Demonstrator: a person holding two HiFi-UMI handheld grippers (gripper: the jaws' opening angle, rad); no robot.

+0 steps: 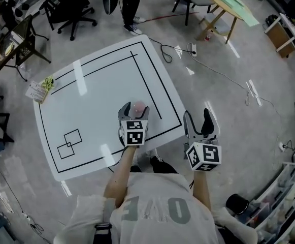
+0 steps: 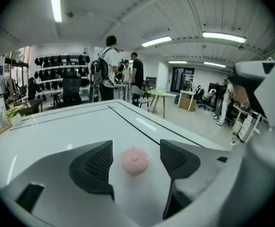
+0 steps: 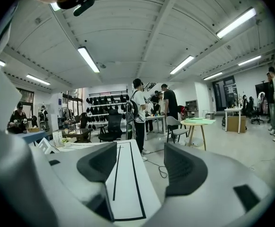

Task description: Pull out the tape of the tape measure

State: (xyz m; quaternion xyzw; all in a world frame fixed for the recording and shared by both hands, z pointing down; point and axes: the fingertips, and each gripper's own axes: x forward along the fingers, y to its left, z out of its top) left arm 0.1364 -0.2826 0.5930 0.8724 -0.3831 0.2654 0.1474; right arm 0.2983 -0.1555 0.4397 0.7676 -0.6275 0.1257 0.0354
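Pink round tape measure (image 2: 134, 160) lying on the white table (image 1: 86, 95), toward its near right side, between the spread jaws of the left gripper (image 1: 135, 112), touched by neither. Right gripper (image 3: 140, 161) just off the table's near right corner, jaws wide apart, holding nothing.

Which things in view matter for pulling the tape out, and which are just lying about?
For the job: pink tape measure; left gripper, open around it; right gripper, open, empty; white table.

Lying about: small stand with greenery at the table corner; power strip on the floor; office chair; wooden table.
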